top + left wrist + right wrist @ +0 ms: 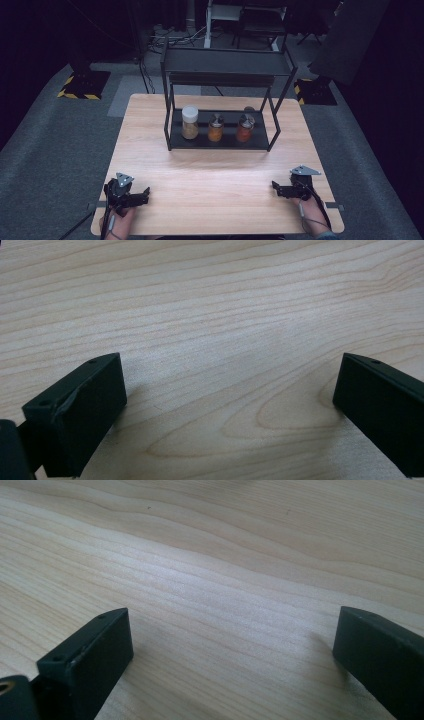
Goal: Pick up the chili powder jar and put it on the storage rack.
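My left gripper (146,192) rests on the wooden table (215,170) near its front left corner, held in a hand. In the left gripper view its two black jaws stand wide apart over bare wood, so the left gripper (230,390) is open and holds nothing. My right gripper (275,187) lies near the front right corner, pointing toward the table's middle. The right gripper (232,640) is open too, with only wood grain between its jaws.
A black two-level metal rack (220,90) stands at the back middle of the table. On its lower shelf sit a white-lidded jar (190,122), a jar of orange contents (215,127) and a jar of red-orange contents (245,128). Grey carpet surrounds the table.
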The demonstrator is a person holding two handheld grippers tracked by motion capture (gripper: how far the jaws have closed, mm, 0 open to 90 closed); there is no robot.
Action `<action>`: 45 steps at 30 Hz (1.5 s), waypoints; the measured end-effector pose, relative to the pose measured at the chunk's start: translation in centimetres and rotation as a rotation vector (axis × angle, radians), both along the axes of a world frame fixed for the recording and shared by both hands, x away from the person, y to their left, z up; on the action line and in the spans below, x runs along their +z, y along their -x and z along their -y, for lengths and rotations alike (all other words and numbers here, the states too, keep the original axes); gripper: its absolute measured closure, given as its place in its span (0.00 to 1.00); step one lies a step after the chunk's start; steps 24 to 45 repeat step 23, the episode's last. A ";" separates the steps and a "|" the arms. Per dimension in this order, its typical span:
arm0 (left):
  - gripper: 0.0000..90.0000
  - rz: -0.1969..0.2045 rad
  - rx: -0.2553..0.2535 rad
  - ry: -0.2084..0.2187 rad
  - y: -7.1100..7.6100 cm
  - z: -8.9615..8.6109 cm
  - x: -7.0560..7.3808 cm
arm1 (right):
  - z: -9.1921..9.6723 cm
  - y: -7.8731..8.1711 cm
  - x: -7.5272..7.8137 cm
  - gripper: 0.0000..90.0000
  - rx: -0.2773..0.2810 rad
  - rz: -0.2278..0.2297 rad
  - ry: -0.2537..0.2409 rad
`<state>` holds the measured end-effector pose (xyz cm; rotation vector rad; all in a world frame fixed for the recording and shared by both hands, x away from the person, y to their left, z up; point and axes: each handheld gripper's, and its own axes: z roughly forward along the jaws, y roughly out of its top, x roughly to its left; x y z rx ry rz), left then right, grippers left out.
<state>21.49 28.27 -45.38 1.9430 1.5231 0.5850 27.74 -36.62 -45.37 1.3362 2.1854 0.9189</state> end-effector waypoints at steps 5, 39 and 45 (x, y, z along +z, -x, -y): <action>0.00 -0.001 -0.001 0.000 0.0 0.0 0.0 | -0.1 0.1 0.0 0.01 -0.008 -0.001 0.002; 0.00 0.001 -0.007 0.001 0.0 0.0 0.0 | -0.1 0.1 0.0 0.01 -0.006 -0.002 0.002; 0.00 0.001 -0.007 0.001 0.0 0.0 0.0 | -0.1 0.1 0.0 0.01 -0.006 -0.002 0.002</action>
